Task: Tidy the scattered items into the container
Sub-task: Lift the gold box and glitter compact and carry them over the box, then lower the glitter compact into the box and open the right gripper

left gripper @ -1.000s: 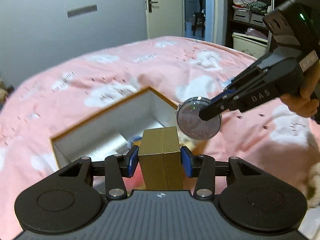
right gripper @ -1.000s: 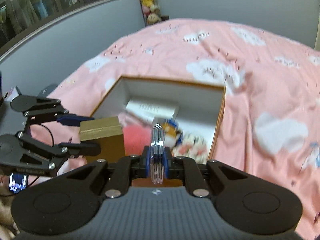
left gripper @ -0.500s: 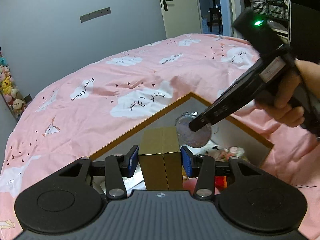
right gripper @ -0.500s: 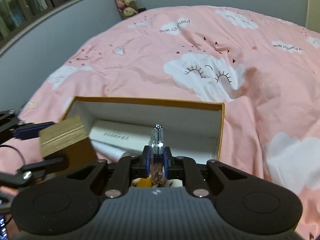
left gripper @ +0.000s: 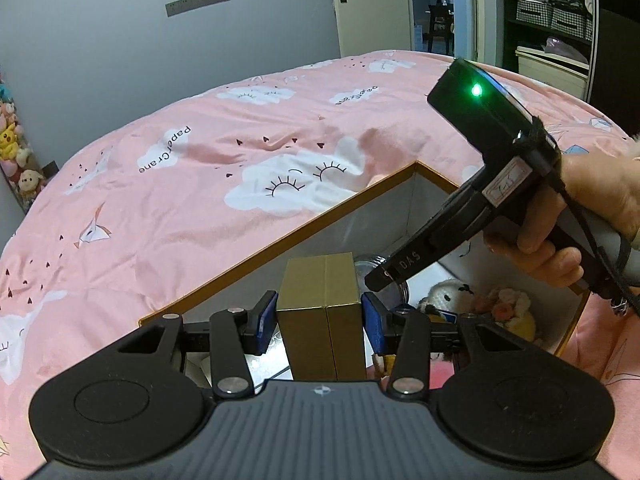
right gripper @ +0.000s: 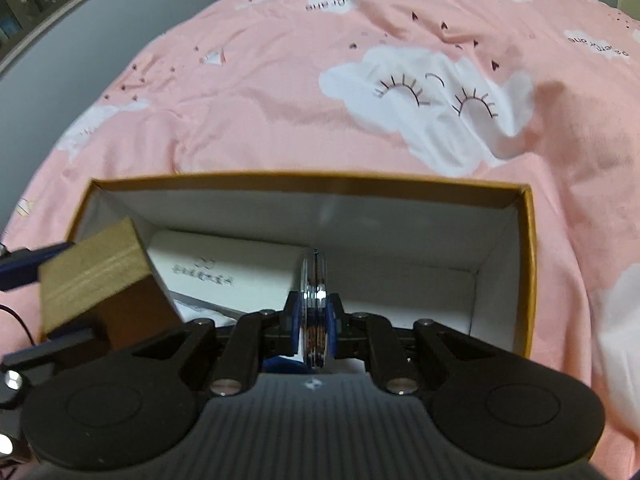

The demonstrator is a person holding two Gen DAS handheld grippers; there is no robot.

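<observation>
My left gripper (left gripper: 320,318) is shut on a gold box (left gripper: 322,312), held upright over the open cardboard container (left gripper: 320,222). The gold box also shows at the left of the right wrist view (right gripper: 96,280). My right gripper (right gripper: 315,320) is shut on a round silver compact (right gripper: 314,280), held on edge above the container (right gripper: 528,264). In the left wrist view the right gripper (left gripper: 384,278) reaches in from the right, with the compact (left gripper: 370,264) mostly hidden behind the gold box.
Inside the container lie a white flat box (right gripper: 224,272) and small plush toys (left gripper: 480,302). The container rests on a pink cloud-print bedspread (left gripper: 200,184). Plush toys (left gripper: 16,148) stand by the grey wall; a doorway and shelves are far right.
Both grippers have moved lower and further over the container with their loads. The right gripper's compact has dropped behind the gold box in the left wrist view.
</observation>
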